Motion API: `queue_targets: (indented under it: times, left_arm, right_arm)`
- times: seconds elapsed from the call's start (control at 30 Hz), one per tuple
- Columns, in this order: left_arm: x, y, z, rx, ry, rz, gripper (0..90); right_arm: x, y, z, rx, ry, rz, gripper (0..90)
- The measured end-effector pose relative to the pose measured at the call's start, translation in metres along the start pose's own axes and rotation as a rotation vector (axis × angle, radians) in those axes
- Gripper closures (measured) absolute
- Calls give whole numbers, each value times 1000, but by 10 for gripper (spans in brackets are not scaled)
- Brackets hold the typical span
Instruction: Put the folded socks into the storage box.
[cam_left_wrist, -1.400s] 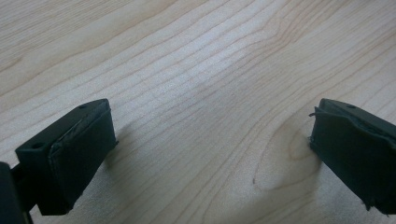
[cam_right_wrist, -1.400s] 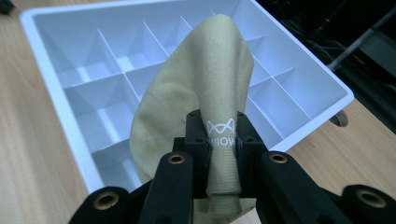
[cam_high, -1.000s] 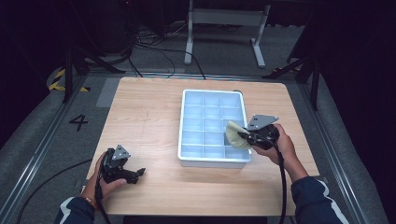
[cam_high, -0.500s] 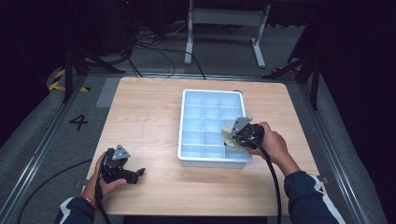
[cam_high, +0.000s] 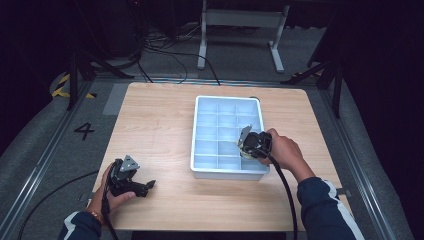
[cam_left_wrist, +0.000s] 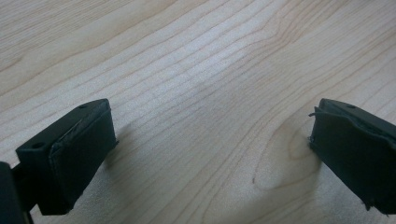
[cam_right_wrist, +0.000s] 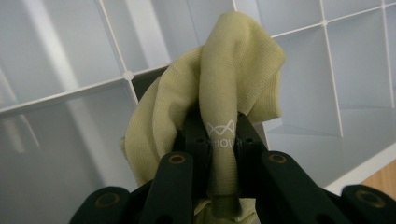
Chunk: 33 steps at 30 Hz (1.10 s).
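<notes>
Pale yellow knit sock (cam_right_wrist: 224, 107), bunched, is pinched in the right gripper (cam_right_wrist: 223, 154) over the white plastic divided tray (cam_high: 202, 165), 4 o'clock cells. Likely light, limp, grippy; it will sag and snag dividers, so a mid-bundle hold suits. Near edge: left gripper (cam_left_wrist: 210, 154) at the light wooden table's (cam_high: 155, 120) 7 o'clock, jaws wide, nothing held. Far cells empty; open wood at 9 o'clock.
</notes>
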<state>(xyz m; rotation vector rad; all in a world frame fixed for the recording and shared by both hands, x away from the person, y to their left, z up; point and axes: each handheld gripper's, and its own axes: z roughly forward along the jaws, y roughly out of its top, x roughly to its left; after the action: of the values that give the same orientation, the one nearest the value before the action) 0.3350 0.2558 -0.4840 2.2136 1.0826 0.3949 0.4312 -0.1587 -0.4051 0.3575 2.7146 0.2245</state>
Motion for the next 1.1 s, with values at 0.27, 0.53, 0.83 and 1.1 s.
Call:
queue_targets:
  times: [0.27, 0.53, 0.83, 1.1]
  left_arm:
    - [0, 0, 0, 1, 1, -1, 4]
    - [0, 0, 0, 1, 1, 0, 4]
    - [0, 0, 0, -1, 0, 1, 4]
    - [0, 0, 0, -1, 0, 0, 4]
  right_arm:
    - [-1, 8, 15, 87, 51, -5, 806]
    - [1, 13, 26, 147, 103, -13, 801]
    - [-1, 10, 27, 122, 117, 20, 796]
    - [-1, 9, 27, 115, 116, 26, 796]
